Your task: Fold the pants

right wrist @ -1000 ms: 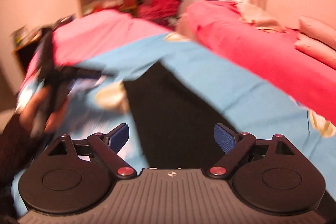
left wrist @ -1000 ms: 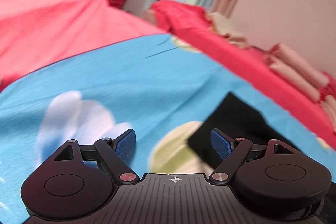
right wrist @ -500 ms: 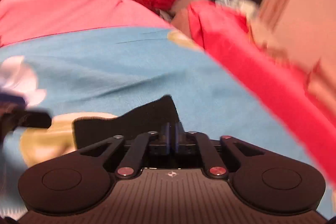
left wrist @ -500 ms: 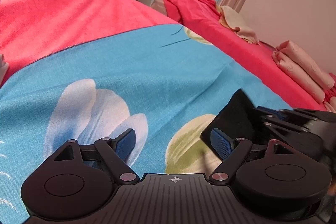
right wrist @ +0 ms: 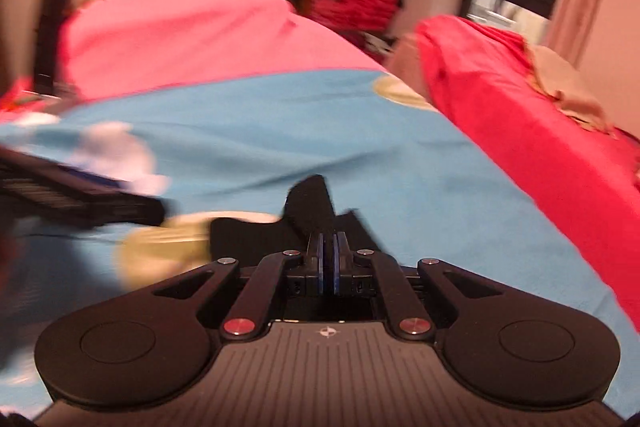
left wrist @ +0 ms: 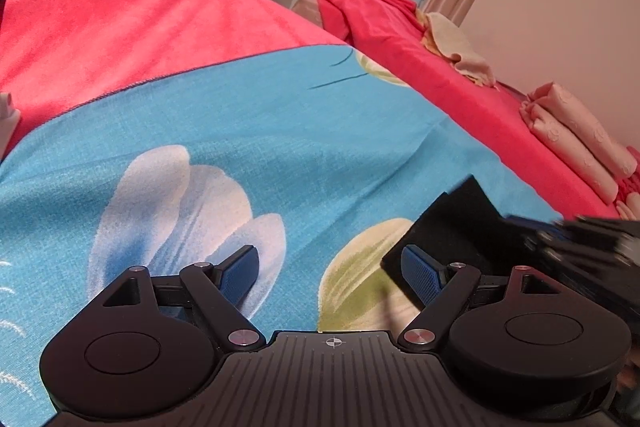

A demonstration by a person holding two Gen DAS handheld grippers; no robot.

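Left wrist view: my left gripper (left wrist: 330, 269) hangs spread and empty over the blue sheet (left wrist: 240, 131); the black pants (left wrist: 452, 227) lie rightward. Right wrist view: my right gripper (right wrist: 328, 263) is pinched on the pants (right wrist: 256, 237); I'd lift evenly, keeping layers aligned.

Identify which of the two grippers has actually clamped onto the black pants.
The right gripper: its blue pads are pressed together on the black pants. The left gripper is wide open, gripping nothing, above the blue sheet.
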